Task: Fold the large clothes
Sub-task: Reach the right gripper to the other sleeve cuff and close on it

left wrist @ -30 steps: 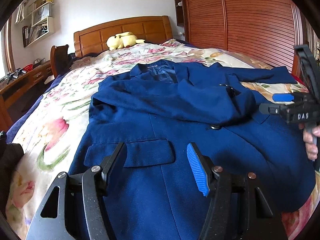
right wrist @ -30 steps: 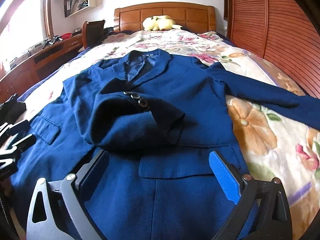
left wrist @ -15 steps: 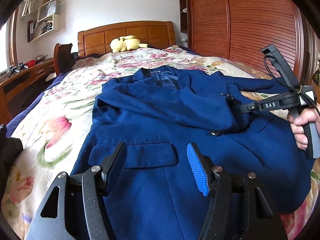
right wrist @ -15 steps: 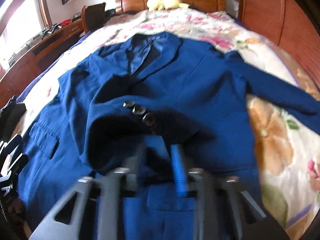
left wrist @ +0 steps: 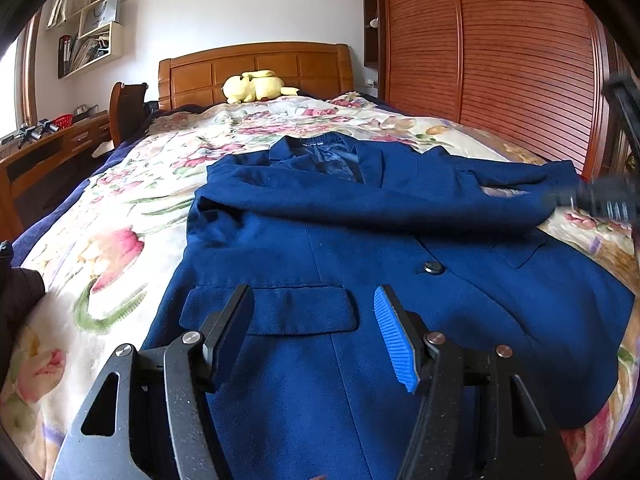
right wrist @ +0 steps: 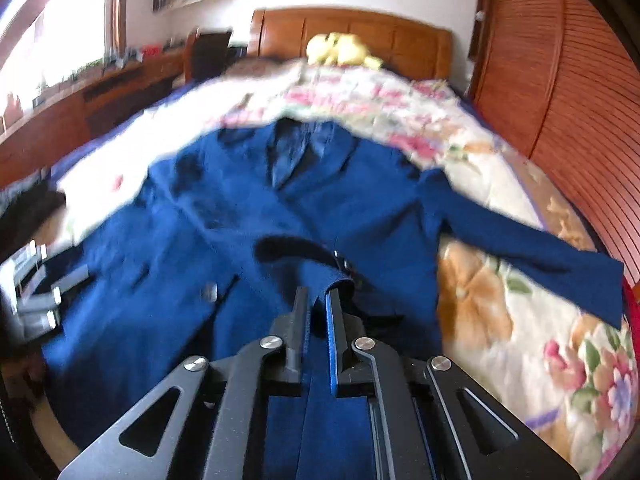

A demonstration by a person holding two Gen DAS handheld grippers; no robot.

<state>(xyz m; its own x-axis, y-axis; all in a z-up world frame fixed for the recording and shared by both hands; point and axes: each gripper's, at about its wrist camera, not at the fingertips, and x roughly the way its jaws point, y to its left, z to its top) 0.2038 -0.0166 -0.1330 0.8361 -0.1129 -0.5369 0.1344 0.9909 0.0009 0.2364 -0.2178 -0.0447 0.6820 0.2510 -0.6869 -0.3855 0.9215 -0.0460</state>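
A navy blue jacket [left wrist: 360,248] lies face up on the flowered bedspread [left wrist: 120,208], collar toward the headboard. One sleeve is folded across its chest [left wrist: 360,200]; the other sleeve [right wrist: 532,256] stretches out to the right. My left gripper [left wrist: 312,320] is open and empty, hovering over the jacket's flap pocket [left wrist: 272,308]. My right gripper [right wrist: 318,300] is shut on the cuff of the folded sleeve [right wrist: 340,276] and holds it up a little. The right gripper also shows blurred at the right edge of the left wrist view [left wrist: 600,200]. The left gripper shows blurred at the left of the right wrist view [right wrist: 44,296].
A yellow plush toy [left wrist: 256,86] lies by the wooden headboard [left wrist: 256,68]. A wooden slatted wardrobe [left wrist: 500,60] lines the right side. A desk [left wrist: 48,144] and chair [left wrist: 128,108] stand left of the bed. A dark garment [left wrist: 16,300] lies at the bed's left edge.
My right gripper moved forward over the jacket, closed from wide open onto the folded sleeve's cuff and lifted it. The left gripper stayed open over the pocket.
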